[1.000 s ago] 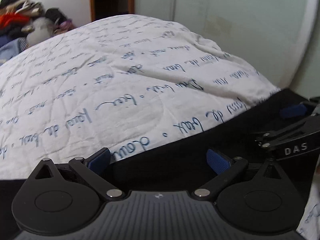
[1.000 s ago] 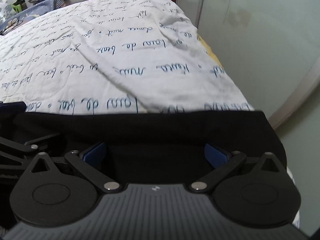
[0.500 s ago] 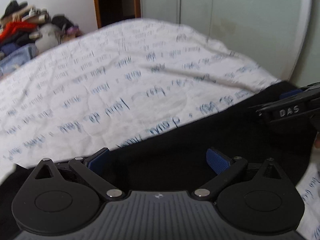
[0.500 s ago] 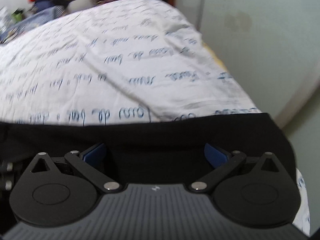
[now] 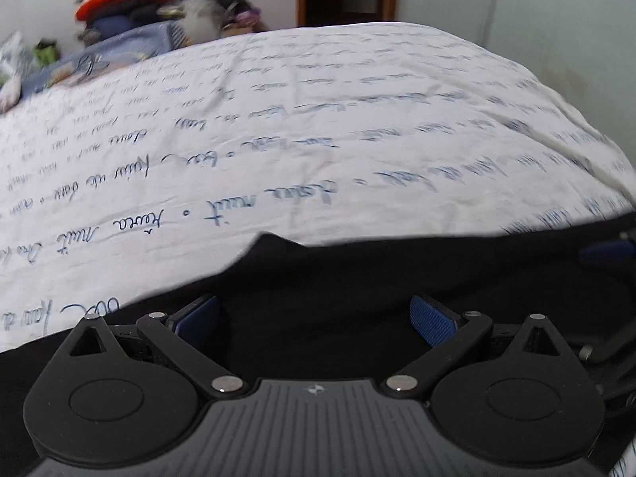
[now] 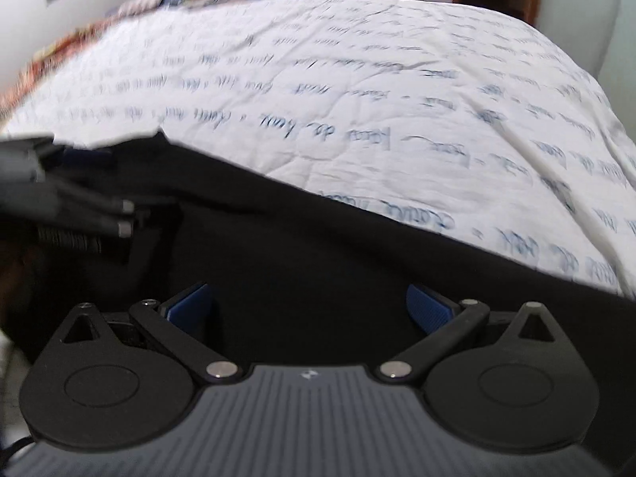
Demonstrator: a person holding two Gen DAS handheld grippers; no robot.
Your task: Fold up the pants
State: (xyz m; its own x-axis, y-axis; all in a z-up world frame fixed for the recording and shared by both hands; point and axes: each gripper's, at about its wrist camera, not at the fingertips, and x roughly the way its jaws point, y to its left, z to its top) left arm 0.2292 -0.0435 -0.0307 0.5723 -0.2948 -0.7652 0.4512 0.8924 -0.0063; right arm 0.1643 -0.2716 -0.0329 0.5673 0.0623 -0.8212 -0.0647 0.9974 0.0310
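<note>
Since the earlier frame, both views have swung leftward across the bed. Each hand-held gripper, left and right, stands wide open, gripping nothing, over the black pants at the bed's near edge. Folding appears incomplete.

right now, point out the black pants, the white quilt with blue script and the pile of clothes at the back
black pants (image 5: 357, 278), left wrist view, flat middle of fabric
white quilt with blue script (image 5: 318, 119), left wrist view, bare centre
pile of clothes (image 5: 131, 4), left wrist view, red garment on top

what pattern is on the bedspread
White with rows of dark blue cursive handwriting; the bedspread shows it best in the left wrist view.
</note>
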